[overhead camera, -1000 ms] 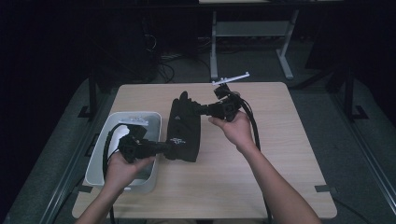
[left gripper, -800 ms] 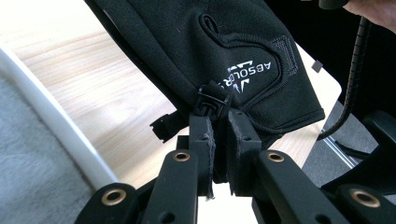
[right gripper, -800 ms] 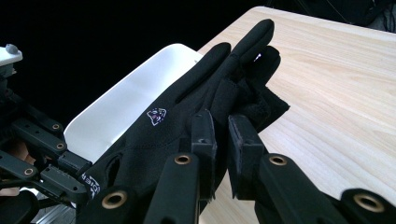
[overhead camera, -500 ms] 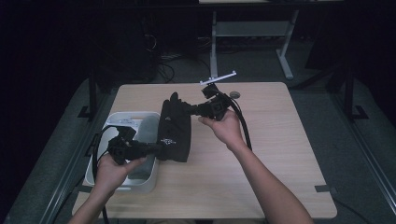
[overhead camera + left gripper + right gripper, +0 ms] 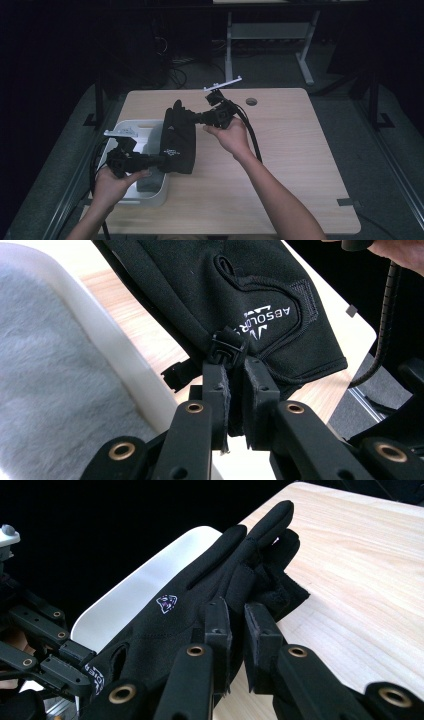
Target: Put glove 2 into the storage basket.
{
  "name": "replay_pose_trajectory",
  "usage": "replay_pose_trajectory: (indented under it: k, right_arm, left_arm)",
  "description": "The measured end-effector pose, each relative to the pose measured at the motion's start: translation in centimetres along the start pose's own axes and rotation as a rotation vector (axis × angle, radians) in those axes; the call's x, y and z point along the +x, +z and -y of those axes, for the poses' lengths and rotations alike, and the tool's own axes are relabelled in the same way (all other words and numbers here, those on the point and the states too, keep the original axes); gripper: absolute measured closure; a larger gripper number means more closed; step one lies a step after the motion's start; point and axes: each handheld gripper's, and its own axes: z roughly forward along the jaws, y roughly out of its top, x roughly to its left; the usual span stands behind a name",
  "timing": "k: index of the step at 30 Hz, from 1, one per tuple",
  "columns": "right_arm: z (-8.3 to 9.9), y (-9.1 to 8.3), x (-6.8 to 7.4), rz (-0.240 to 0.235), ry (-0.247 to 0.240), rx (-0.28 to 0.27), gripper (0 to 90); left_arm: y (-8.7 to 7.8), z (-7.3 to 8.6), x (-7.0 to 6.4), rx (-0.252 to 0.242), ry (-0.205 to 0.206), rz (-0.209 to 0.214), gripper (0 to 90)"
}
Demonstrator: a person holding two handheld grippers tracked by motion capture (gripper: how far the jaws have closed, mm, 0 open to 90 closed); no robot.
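Black glove (image 5: 179, 136) stretched over the desk (image 5: 290, 165), at 3 o'clock of the white bin (image 5: 150, 196). Left tongs (image 5: 162, 160) clamped on its cuff, right tongs (image 5: 192, 118) clamped on its fingers.

The glove (image 5: 178, 137) lies partly over the bin's (image 5: 150, 199) right edge, on the table's (image 5: 300, 165) left half.
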Motion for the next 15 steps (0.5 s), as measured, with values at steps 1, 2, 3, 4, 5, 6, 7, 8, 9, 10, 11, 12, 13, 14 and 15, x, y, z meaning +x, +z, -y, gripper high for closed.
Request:
replay_pose_trajectory:
  k: [1,2,3,4,5,6,7,8,9,10,11,12,13,14,15]
  right_arm:
    - [-0.1,0.3,0.1,-0.003,-0.002,0.004,81.9]
    - [-0.1,0.6,0.1,-0.006,-0.004,0.007,81.9]
    - [-0.2,0.8,0.2,-0.008,-0.003,0.007,81.9]
    - [-0.2,1.0,0.3,-0.010,-0.005,0.010,81.9]
    - [-0.3,1.3,0.4,-0.013,-0.005,0.012,81.9]
    - [-0.3,1.5,0.5,-0.015,-0.006,0.009,81.9]
    - [-0.4,1.9,0.6,-0.017,-0.005,0.012,81.9]
    - [-0.4,2.1,0.7,-0.020,-0.009,0.016,81.9]
    - [-0.5,2.4,0.8,-0.022,-0.009,0.020,81.9]
    - [-0.5,2.6,0.8,-0.023,-0.011,0.020,81.9]
    - [-0.6,2.9,0.9,-0.027,-0.011,0.019,81.9]
    - [-0.6,3.2,1.0,-0.029,-0.011,0.022,81.8]
    - [-0.6,3.5,1.0,-0.030,-0.010,0.023,81.9]
    - [-0.6,3.6,1.0,-0.032,-0.010,0.026,81.8]
    - [-0.6,3.9,1.0,-0.033,-0.009,0.029,81.8]
  left_arm:
    - [-0.1,0.1,0.2,-0.001,-0.005,-0.002,81.9]
    - [-0.3,0.3,0.3,0.000,-0.011,-0.005,81.9]
    - [-0.4,0.4,0.5,0.001,-0.010,-0.006,81.9]
    - [-0.6,0.5,0.7,-0.004,-0.017,-0.009,81.9]
    - [-0.8,0.6,0.8,-0.005,-0.021,-0.012,81.9]
    - [-1.0,0.8,1.0,-0.003,-0.023,-0.014,81.9]
    - [-1.1,0.9,1.1,-0.004,-0.027,-0.018,81.9]
    - [-1.3,1.1,1.3,-0.007,-0.030,-0.019,81.9]
    - [-1.4,1.1,1.4,-0.008,-0.032,-0.022,81.9]
    - [-1.6,1.3,1.7,-0.007,-0.035,-0.027,81.9]
    - [-1.7,1.4,1.8,-0.010,-0.038,-0.029,81.9]
    - [-1.8,1.5,2.0,-0.010,-0.042,-0.031,81.9]
    - [-1.9,1.6,2.1,-0.009,-0.046,-0.033,81.9]
    - [-2.0,1.7,2.3,-0.007,-0.046,-0.036,81.9]
    - [-2.1,1.9,2.5,-0.006,-0.051,-0.039,81.9]
